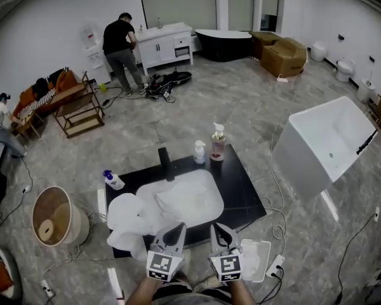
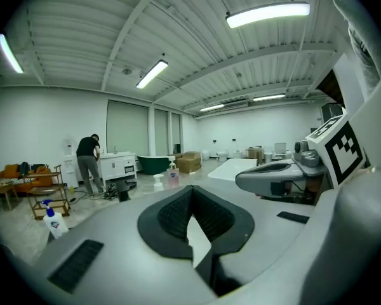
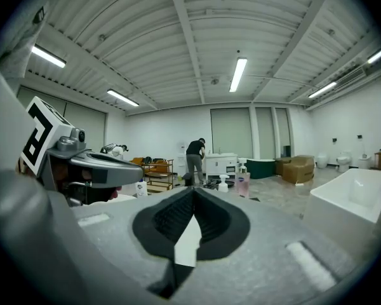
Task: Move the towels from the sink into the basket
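Hovering shut and empty at the near edge of the black tabletop: left gripper, right gripper, each closed tight.
Found the towels, white, soft and crumpled, heaped across the left rim of the glossy white sink, just ahead and leftward of the left gripper, judged the nearer one; spotted the round tan basket on the floor farther left.

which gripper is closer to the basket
Left. The left gripper is at the sink's front edge, right of the basket, with the towels between them. The right gripper sits beside it on the far side, farther away.
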